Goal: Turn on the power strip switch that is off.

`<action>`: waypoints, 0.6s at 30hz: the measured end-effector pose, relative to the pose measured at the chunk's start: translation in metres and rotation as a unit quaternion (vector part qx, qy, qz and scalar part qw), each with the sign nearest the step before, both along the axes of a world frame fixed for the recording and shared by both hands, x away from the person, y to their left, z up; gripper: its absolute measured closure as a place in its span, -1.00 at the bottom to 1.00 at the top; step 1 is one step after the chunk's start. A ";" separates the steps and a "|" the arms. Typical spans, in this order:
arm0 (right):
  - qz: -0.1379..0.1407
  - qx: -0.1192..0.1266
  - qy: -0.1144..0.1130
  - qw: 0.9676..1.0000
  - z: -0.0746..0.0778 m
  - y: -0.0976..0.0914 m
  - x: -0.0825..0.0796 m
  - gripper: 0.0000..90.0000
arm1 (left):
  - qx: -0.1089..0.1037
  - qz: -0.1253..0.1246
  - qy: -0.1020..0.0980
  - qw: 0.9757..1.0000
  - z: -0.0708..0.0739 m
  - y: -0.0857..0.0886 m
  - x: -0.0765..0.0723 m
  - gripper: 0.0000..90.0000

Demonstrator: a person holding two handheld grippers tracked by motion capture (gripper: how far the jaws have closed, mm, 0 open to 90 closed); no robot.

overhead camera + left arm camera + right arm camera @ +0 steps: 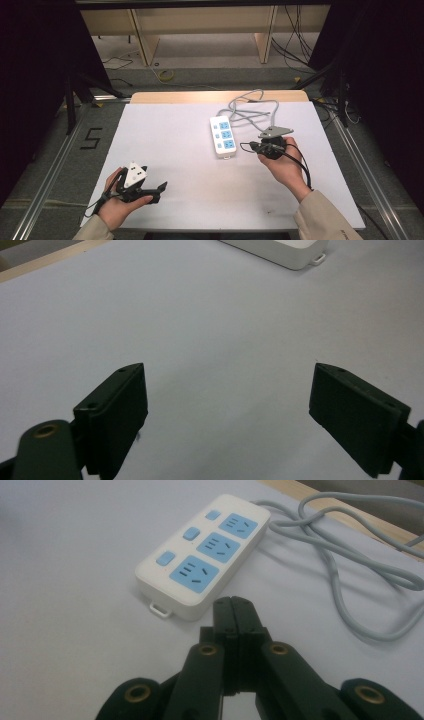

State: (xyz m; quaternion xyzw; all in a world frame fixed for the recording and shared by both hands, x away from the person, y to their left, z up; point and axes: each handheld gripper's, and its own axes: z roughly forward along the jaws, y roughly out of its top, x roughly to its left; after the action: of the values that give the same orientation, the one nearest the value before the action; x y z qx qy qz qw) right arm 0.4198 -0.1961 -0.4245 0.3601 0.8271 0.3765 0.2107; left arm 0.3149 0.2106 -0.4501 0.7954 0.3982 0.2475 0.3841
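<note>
A white power strip (223,135) with three blue sockets and blue buttons lies on the white table sheet right of centre; in the right gripper view the power strip (205,555) sits just ahead of the jaws. Its grey cable (250,111) coils behind it toward the far edge. My right gripper (251,146) hovers just right of the strip's near end, jaws pressed together on nothing; the right gripper (233,604) points at the strip's near corner. My left gripper (161,189) rests at the front left, jaws wide apart over bare sheet, the left gripper (227,390) holding nothing.
The white sheet (175,150) covers a wooden table whose far edge (200,96) shows. Metal rails run along both sides. Cables lie on the floor beyond the table, and dark curtains stand left and right.
</note>
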 end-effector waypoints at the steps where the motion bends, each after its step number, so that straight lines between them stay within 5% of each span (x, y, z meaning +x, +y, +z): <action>1: 0.000 0.000 0.000 1.000 0.000 0.000 0.000 1.00 | -0.001 0.001 0.000 1.000 0.000 0.000 0.000 -0.66; 18: 0.004 -0.003 0.004 1.000 -0.001 0.023 0.020 1.00 | -0.002 0.001 0.000 1.000 -0.001 0.000 -0.003 -0.66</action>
State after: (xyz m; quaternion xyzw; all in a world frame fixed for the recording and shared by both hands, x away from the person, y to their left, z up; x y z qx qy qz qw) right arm 0.4403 -0.1736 -0.4256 0.3576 0.8306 0.3735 0.2067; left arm 0.3121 0.2108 -0.4508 0.7941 0.3997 0.2470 0.3855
